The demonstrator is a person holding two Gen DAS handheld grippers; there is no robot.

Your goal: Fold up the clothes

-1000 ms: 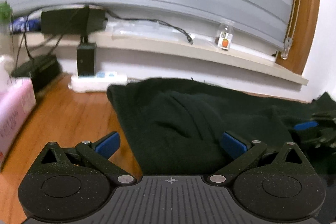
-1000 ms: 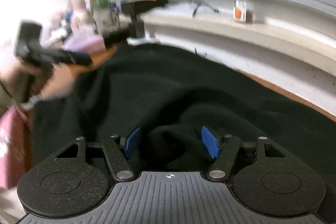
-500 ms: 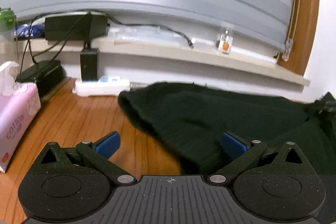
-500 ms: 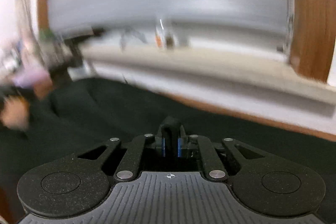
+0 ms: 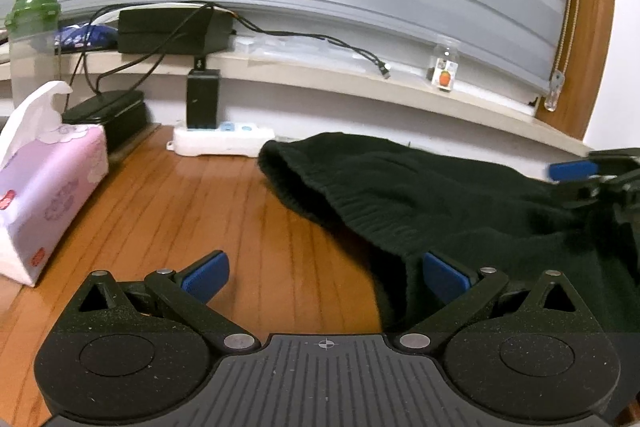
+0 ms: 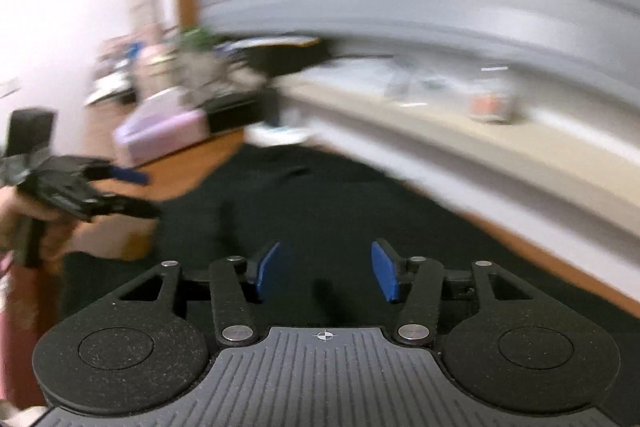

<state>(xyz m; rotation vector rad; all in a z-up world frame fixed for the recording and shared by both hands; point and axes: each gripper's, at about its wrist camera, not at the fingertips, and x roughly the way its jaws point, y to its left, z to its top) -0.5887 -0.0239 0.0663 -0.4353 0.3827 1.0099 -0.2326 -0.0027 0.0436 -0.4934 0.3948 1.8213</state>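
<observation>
A black knitted garment (image 5: 440, 195) lies on the wooden table (image 5: 180, 211), its ribbed hem turned toward the left. My left gripper (image 5: 326, 273) stands open low over the table at the garment's left edge, its right blue pad (image 5: 444, 275) against the cloth and nothing between the pads. In the blurred right wrist view the right gripper (image 6: 328, 273) is open above the same dark garment (image 6: 320, 203), holding nothing. The right gripper's blue pad (image 5: 572, 170) shows at the far right of the left wrist view. A hand holds the left gripper (image 6: 80, 187) at the left of the right wrist view.
A pink tissue pack (image 5: 44, 179) sits at the left of the table. A white power strip (image 5: 220, 143) with a black charger (image 5: 203, 99) lies along the wall. The window sill (image 5: 360, 75) carries a black box, cables, a green-capped bottle (image 5: 30, 43) and a small jar (image 5: 444, 69).
My right gripper shut on the cloth half a second ago and now stands open again, swung to the left. The garment has shifted right, baring more table before the left gripper.
</observation>
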